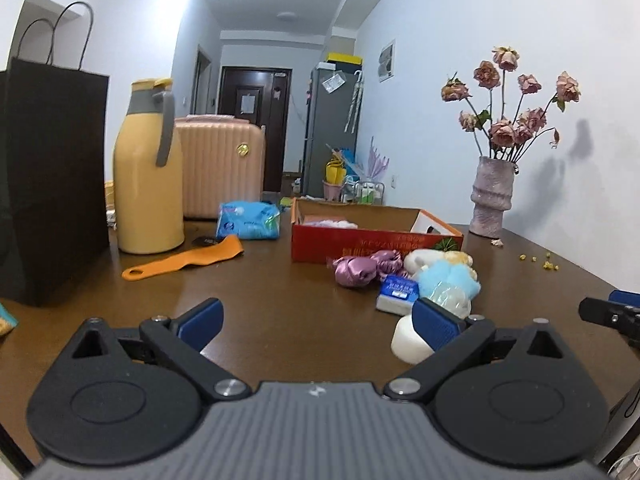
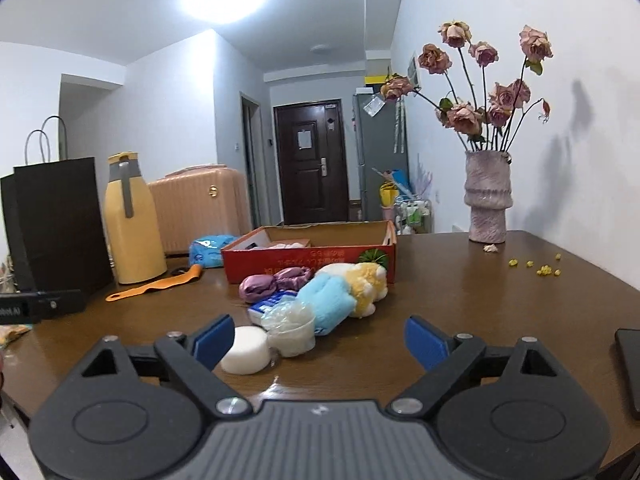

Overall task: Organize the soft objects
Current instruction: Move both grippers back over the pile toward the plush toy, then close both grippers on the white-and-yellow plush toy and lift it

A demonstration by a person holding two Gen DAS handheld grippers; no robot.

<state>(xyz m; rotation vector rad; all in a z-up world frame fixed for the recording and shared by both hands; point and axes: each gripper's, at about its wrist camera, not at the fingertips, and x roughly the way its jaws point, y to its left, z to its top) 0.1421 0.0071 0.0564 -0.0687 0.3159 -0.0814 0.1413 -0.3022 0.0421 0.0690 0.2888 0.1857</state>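
Soft objects lie in a pile on the brown table point(image 2: 460, 300) in front of a red cardboard box point(image 2: 312, 258): a blue and yellow plush toy point(image 2: 340, 292), a purple satin scrunchie point(image 2: 276, 280), a blue-white tissue pack point(image 2: 264, 306), a clear plastic wad point(image 2: 290, 320) and a white sponge puck point(image 2: 246, 350). In the left wrist view the plush toy point(image 1: 444, 276), scrunchie point(image 1: 364, 268), tissue pack point(image 1: 398, 292) and sponge puck point(image 1: 408, 342) show too. My left gripper point(image 1: 318, 326) is open and empty, left of the pile. My right gripper point(image 2: 320, 346) is open and empty, just short of it.
A black paper bag point(image 1: 48, 184), a yellow thermos point(image 1: 146, 176), an orange comb point(image 1: 184, 262) and a blue wipes pack point(image 1: 248, 220) stand at the left. A vase of dried roses point(image 2: 488, 196) is at the back right. A dark phone point(image 2: 630, 368) lies at the right edge.
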